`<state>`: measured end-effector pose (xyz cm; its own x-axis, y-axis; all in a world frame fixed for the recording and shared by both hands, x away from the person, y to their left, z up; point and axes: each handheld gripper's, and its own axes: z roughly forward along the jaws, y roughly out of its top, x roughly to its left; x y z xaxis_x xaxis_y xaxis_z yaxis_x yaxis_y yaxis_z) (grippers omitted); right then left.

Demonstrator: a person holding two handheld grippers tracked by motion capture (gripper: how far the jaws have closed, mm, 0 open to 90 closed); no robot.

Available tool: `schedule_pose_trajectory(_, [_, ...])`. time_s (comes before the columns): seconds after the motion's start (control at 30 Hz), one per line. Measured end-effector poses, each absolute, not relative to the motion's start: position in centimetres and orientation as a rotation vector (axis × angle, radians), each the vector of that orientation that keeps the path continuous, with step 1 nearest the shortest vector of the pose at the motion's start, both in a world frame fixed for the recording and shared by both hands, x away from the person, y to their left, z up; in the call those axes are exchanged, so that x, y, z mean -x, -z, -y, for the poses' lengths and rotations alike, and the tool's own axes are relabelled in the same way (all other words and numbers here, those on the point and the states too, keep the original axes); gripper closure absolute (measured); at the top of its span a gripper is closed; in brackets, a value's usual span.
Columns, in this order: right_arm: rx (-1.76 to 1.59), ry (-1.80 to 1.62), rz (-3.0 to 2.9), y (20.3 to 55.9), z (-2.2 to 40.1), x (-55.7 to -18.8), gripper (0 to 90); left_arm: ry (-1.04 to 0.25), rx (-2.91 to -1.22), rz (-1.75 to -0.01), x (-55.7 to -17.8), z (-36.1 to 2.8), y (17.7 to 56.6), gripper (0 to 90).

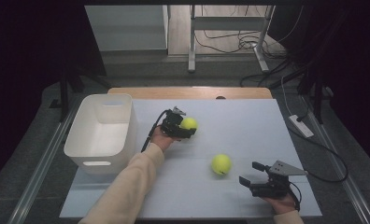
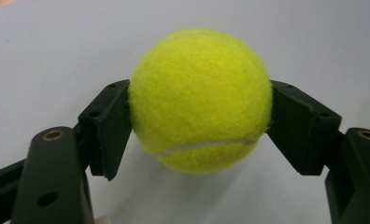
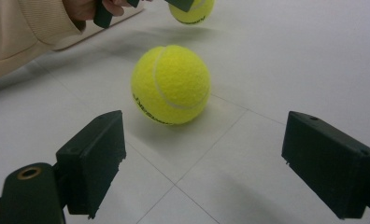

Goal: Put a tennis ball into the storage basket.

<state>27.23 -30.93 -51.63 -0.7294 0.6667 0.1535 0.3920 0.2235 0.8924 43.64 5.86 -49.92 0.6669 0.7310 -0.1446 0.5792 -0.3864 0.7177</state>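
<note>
- High view: the left tool [image 1: 185, 128] is clamped on the far ball [image 1: 189, 123], mid worktop [image 1: 248, 116], near the white bin [image 1: 103, 133].
- The ball could pop out on the way to the bin, bc only the tips pinch its round sides. Then it would roll off across the worktop.
- Left arm pose: sleeve comes in from the bottom and slants up to the ball, w/ the hand behind the tool and the tool pointing right.
- The right tool [image 1: 252, 173] sits low at the bottom right, spread wide w/ nothing in it, pointing left at the near ball [image 1: 221, 164], which is close by but apart.
- Left gripper view: both pads [image 2: 109, 126] press on the far ball [image 2: 201, 99] at about its widest part. Fuzzy felt can slip, so a quick swing may shake it loose.
- Can't tell here if the ball is lifted or resting on the worktop; the shadow under it is soft.
- Right gripper view: the right tool [image 3: 211, 163] is wide and empty, and the near ball [image 3: 171, 84] lies ahead on the worktop, a bit left of the middle. A straight push could bump it w/ the left pad [image 3: 96, 158] and send it rolling.
- The left tool's ball [image 3: 192, 10] shows at the top edge.
</note>
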Motion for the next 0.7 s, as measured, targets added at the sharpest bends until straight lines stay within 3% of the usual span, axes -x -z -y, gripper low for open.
schedule_pose_trajectory(0.7, [-0.990,-1.506,-2.225,51.5,31.0,-27.2,13.7,-0.266,-2.001,-0.938,-40.3,-6.9,47.9,27.5])
